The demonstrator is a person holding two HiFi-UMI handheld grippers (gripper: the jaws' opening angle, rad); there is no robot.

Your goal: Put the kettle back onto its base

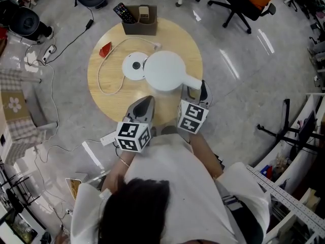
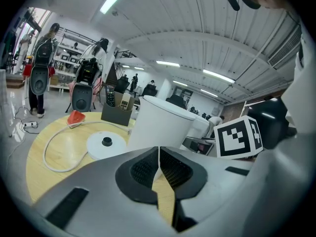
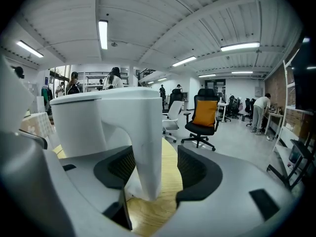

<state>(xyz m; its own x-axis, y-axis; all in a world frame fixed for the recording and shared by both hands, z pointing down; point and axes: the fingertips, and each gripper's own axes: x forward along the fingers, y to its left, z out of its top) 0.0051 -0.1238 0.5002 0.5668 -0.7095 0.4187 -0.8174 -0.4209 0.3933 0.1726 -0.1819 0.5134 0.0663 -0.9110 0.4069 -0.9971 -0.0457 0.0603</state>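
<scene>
On the round wooden table (image 1: 106, 93), the white kettle (image 1: 165, 70) was stood just beside its round base (image 1: 133, 66), not on it. Its handle (image 3: 148, 147) was straddled by the right gripper (image 3: 158, 168), whose jaws were spread apart and not clamped. The left gripper (image 2: 159, 169) was held near the table edge with its jaws pressed together on nothing.

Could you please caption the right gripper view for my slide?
Open right gripper straddles the kettle handle above the wooden table.
</scene>
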